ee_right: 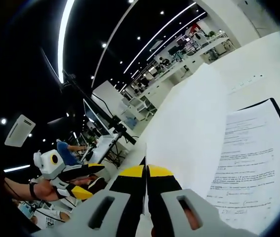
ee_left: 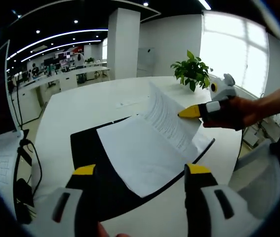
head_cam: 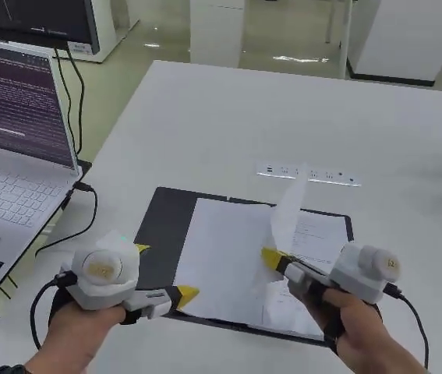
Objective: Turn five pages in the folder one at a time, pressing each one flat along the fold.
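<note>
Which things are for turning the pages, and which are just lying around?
For the job: folder, lifted page, right gripper pinching it, open left gripper.
Just lying about: laptop, power strip, potted plant.

The white table [head_cam: 228, 117] bore an open black folder [head_cam: 162, 226] near its front edge — a laptop [head_cam: 10, 156] at its left, a socket strip [head_cam: 306, 173] just beyond the folder.
</note>
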Demonstrator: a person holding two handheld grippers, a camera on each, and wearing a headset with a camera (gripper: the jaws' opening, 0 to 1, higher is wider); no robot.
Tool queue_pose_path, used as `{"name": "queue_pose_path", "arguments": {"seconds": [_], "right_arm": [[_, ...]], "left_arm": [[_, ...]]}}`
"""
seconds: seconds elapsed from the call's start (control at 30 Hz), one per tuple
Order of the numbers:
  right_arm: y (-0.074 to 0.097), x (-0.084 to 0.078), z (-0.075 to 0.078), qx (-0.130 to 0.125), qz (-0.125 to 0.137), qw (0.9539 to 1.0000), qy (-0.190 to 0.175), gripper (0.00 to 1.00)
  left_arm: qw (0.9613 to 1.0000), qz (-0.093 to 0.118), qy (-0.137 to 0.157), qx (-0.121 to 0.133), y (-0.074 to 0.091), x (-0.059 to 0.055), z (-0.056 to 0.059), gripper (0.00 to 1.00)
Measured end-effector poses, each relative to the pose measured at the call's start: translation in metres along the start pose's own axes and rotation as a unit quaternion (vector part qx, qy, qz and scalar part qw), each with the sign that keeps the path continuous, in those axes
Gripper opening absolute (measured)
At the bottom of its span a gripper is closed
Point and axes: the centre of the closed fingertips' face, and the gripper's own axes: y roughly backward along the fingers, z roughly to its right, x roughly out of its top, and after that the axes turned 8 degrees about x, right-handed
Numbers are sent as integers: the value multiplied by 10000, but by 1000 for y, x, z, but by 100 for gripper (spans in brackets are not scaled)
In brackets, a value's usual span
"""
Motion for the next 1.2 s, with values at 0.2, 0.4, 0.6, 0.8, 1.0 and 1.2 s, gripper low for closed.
{"name": "queue_pose_path", "arguments": {"seconds": [0.2,0.4,0.6,0.8,1.0,1.2], "right_arm": [[-16,-7,-4,50,-41,9999,-105,0],[-29,-10,-12,157,-99,9997,-129,0],[-37,-26,-16,243,-410,9988,-127,0],[-49,-35,-16,268,-517,9981,-219,0],[-64,-43,-22,359,-634,9970,-266,0],[-75,-53,-23,390,-773,9958,-311,0]], "left_arm": [[9998,33,143,112,12,-3,-13,70],[9992,87,291,260,22,-7,-27,70],[9986,86,407,336,27,-13,-30,70],[9986,-19,429,313,28,-25,-30,71],[9979,-10,536,372,32,-29,-39,71],[9975,-13,577,408,34,-31,-46,70]]}}
